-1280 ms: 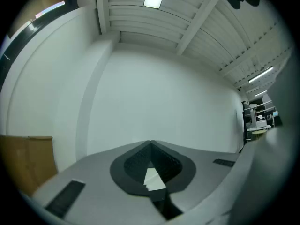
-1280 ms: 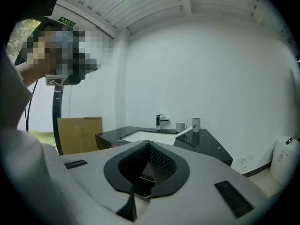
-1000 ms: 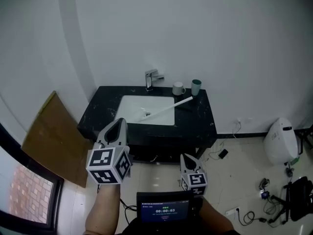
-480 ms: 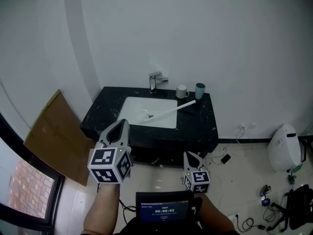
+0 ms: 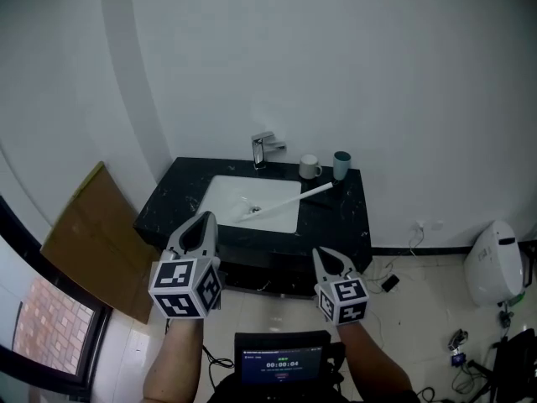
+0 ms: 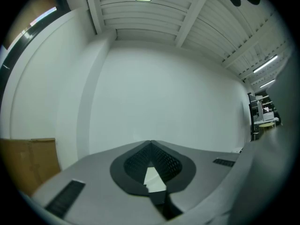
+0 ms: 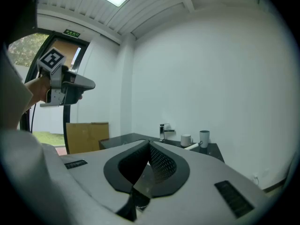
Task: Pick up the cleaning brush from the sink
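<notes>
The cleaning brush [image 5: 285, 201] has a long white handle and lies slantwise, its head down in the white sink [image 5: 225, 193] and its handle end on the black counter [image 5: 340, 212]. Both grippers hang in the air in front of the counter, well short of the brush. My left gripper [image 5: 204, 217] is at the left with its jaws closed and nothing in them [image 6: 150, 143]. Lower and to the right, my right gripper [image 5: 320, 252] is shut and empty too [image 7: 149, 142]. In the right gripper view the brush [image 7: 192, 146] shows far ahead.
A chrome faucet [image 5: 263, 149] stands behind the sink, with a white mug [image 5: 309, 168] and a teal cup [image 5: 341, 164] at the counter's back right. A cardboard sheet [image 5: 88, 238] leans at the left. A white appliance [image 5: 495, 263] and cables lie on the floor at the right.
Both grippers have moved forward toward the counter. The right one has also risen and shows higher in the head view. The jaws have stayed closed.
</notes>
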Demonstrator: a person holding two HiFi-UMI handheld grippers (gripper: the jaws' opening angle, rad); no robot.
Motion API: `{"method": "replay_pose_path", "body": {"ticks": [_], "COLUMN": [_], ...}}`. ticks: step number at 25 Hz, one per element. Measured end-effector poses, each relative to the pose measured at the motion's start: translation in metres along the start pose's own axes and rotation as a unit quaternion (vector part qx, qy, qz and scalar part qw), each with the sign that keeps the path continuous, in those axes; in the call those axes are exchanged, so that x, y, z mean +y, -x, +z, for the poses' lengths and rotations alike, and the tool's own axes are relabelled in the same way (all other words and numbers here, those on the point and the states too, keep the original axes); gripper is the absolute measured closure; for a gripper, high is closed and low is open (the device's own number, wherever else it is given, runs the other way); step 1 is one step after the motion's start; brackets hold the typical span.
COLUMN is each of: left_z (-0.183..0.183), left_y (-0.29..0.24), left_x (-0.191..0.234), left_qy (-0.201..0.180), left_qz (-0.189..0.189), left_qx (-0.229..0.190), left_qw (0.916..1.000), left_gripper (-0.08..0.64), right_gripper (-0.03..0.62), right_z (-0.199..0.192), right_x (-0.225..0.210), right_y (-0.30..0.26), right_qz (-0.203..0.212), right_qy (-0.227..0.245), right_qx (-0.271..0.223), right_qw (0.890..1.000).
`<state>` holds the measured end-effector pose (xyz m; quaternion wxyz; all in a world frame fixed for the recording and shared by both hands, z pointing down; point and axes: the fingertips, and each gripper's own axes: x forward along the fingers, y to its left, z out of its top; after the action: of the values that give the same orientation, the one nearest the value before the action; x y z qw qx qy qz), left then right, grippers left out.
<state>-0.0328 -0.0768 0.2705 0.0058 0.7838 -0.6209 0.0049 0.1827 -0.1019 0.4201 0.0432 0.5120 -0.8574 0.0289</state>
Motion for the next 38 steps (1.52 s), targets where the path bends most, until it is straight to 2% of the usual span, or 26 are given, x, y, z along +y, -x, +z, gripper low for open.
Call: {"method": "replay_pose_path", "body": {"ticks": [4, 7, 11, 13, 14, 15, 17, 19, 21, 23, 24, 25, 26, 29, 31, 33, 36, 38], "left_z": [-0.017, -0.029, -0.031, -0.035, -0.039, -0.045, -0.062, -0.082, -0.1, -0.113, -0.119, -0.126, -0.133, -0.151, -0.163, -0.173, -0.175, -0.18], "left_y": [-0.023, -0.048, -0.091, -0.113, -0.124, -0.136, -0.16, -0.185, -0.205, -0.219, -0.226, -0.232, -0.239, -0.257, -0.27, -0.284, -0.293, -0.296], "left_x": [0.004, 0.025, 0.063, 0.084, 0.095, 0.106, 0.124, 0.136, 0.143, 0.149, 0.152, 0.155, 0.16, 0.171, 0.17, 0.174, 0.187, 0.19], "left_qy": [0.002, 0.009, 0.019, 0.017, 0.017, 0.018, 0.02, 0.024, 0.043, 0.058, 0.059, 0.06, 0.062, 0.08, 0.104, 0.121, 0.116, 0.114], "left_qz": [0.005, 0.01, 0.003, 0.001, 0.001, 0.003, 0.007, 0.008, 0.006, 0.012, 0.019, 0.028, 0.042, 0.098, 0.115, 0.133, 0.177, 0.192], "left_qx": [0.018, 0.024, 0.021, 0.026, 0.029, 0.034, 0.048, 0.071, 0.086, 0.092, 0.093, 0.096, 0.1, 0.115, 0.126, 0.129, 0.12, 0.127], "left_qw": [0.9998, 0.9996, 0.9996, 0.9995, 0.9994, 0.9993, 0.9986, 0.9972, 0.9953, 0.9941, 0.9937, 0.9932, 0.9922, 0.9853, 0.9799, 0.9753, 0.97, 0.9663], "left_gripper": [0.548, 0.548, 0.548, 0.548, 0.548, 0.548, 0.546, 0.546, 0.545, 0.503, 0.503, 0.503, 0.503, 0.504, 0.503, 0.503, 0.503, 0.503], "right_gripper": [0.586, 0.586, 0.586, 0.584, 0.525, 0.508, 0.508, 0.508, 0.508, 0.508, 0.497, 0.436, 0.42, 0.42, 0.42, 0.42, 0.42, 0.42], "right_z": [0.049, 0.072, 0.098, 0.108, 0.112, 0.117, 0.122, 0.116, 0.1, 0.077, 0.064, 0.051, 0.038, -0.001, -0.019, -0.029, -0.05, -0.078], "right_x": [-0.013, -0.016, -0.012, -0.006, -0.001, 0.002, 0.004, 0.008, 0.013, 0.007, 0.001, -0.007, -0.015, -0.037, -0.048, -0.056, -0.067, -0.077], "right_y": [-0.022, -0.046, -0.094, -0.13, -0.149, -0.167, -0.204, -0.238, -0.269, -0.3, -0.317, -0.334, -0.351, -0.391, -0.411, -0.429, -0.45, -0.458], "right_qz": [0.011, 0.004, 0.021, 0.053, 0.076, 0.099, 0.141, 0.208, 0.281, 0.332, 0.35, 0.364, 0.377, 0.417, 0.443, 0.463, 0.48, 0.484], "right_qy": [-0.009, -0.013, -0.001, 0.019, 0.035, 0.054, 0.093, 0.122, 0.154, 0.198, 0.216, 0.228, 0.235, 0.261, 0.27, 0.276, 0.278, 0.282], "right_qx": [-0.018, -0.02, -0.018, -0.004, 0.006, 0.017, 0.039, 0.077, 0.124, 0.171, 0.192, 0.212, 0.229, 0.276, 0.299, 0.307, 0.322, 0.353], "right_qw": [1.0, 1.0, 1.0, 0.998, 0.996, 0.994, 0.985, 0.967, 0.939, 0.906, 0.891, 0.878, 0.866, 0.826, 0.8, 0.784, 0.767, 0.75]}}
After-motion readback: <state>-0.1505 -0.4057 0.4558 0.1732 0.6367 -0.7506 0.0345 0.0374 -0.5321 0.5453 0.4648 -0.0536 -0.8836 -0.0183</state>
